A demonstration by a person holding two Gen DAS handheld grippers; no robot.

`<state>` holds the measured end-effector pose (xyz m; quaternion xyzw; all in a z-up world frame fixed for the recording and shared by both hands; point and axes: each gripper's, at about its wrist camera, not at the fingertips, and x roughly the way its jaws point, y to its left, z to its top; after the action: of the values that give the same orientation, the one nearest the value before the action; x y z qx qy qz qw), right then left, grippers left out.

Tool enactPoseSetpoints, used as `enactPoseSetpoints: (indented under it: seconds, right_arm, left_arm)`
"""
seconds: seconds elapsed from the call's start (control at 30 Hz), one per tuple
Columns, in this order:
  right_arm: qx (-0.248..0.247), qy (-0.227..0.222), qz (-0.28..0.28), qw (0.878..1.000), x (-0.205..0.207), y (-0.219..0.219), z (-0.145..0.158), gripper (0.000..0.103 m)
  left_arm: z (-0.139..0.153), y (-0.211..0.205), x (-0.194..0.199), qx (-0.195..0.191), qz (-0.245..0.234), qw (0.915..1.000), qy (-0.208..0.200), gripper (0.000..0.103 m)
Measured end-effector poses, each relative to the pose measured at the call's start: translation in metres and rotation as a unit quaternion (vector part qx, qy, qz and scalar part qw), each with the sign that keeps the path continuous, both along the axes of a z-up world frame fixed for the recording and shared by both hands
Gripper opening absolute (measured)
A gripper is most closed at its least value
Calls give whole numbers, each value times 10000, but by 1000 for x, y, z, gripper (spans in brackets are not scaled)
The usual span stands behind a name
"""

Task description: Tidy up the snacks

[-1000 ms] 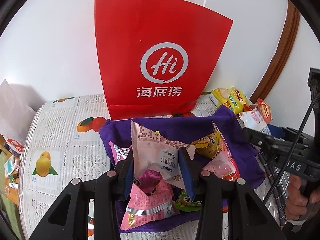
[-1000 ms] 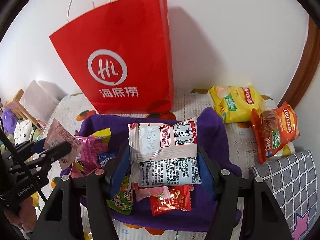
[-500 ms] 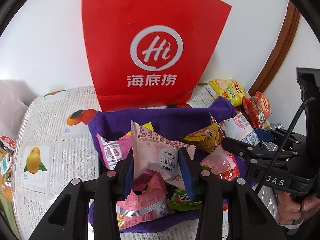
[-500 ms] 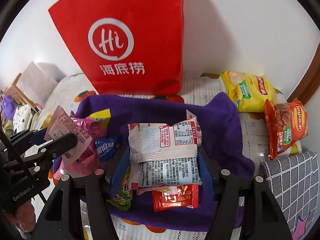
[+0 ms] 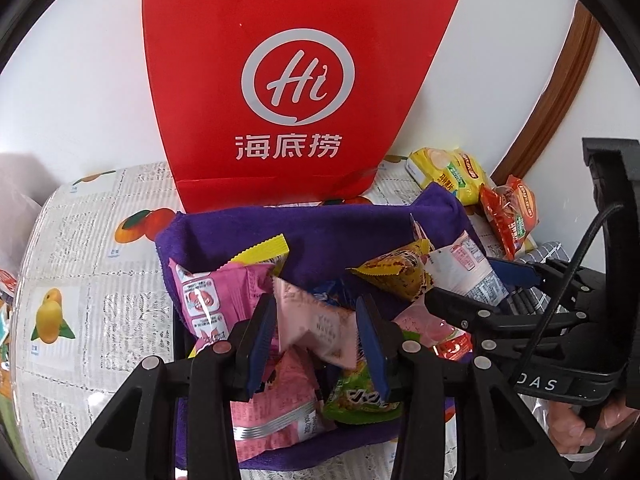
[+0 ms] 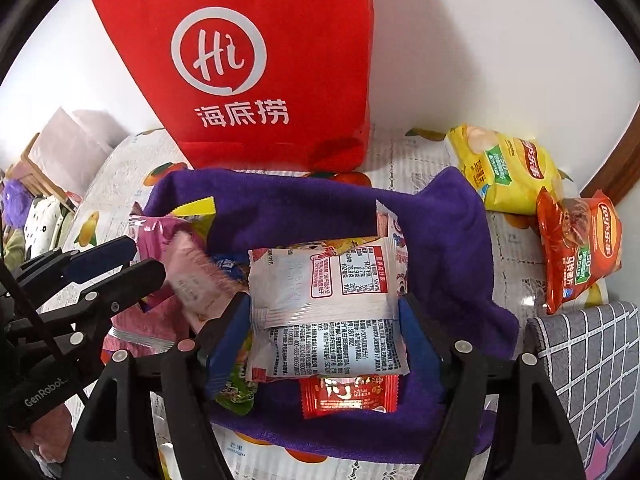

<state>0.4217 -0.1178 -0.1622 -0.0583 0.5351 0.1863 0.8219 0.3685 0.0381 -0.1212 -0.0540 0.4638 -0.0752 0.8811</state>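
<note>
A purple cloth (image 5: 320,232) holds a pile of snack packets on the fruit-print table. My left gripper (image 5: 316,308) is shut on a pale pink packet (image 5: 320,328), which tilts forward low over the pile. From the right wrist view, the left gripper (image 6: 140,260) shows at the left with that pink packet (image 6: 192,276). My right gripper (image 6: 324,304) has its jaws opening; a white packet with red print (image 6: 324,312) lies loose between the blue pads, its top half blurred, over a small red packet (image 6: 348,396). The right gripper (image 5: 464,282) appears at the right of the left wrist view.
A red paper bag (image 6: 248,60) stands against the white wall just behind the cloth. A yellow chip bag (image 6: 504,168) and a red chip bag (image 6: 576,248) lie at the right. A grey checked cloth (image 6: 588,360) is at the near right. A hand (image 5: 576,432) grips the right handle.
Both grippers have sunk closer to the pile on the purple cloth. The pink packet has tipped forward in the left gripper. The right jaws have widened and the white packet has loosened.
</note>
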Motion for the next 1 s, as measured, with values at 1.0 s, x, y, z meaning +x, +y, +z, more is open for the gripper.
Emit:
enactPoseSetpoints:
  seconds: [1.0]
  right_arm:
    - [547,-1081,-962,9880,-128,-56,96,81]
  left_arm:
    - [78,-17,-80,-16,37,9974,-723,76]
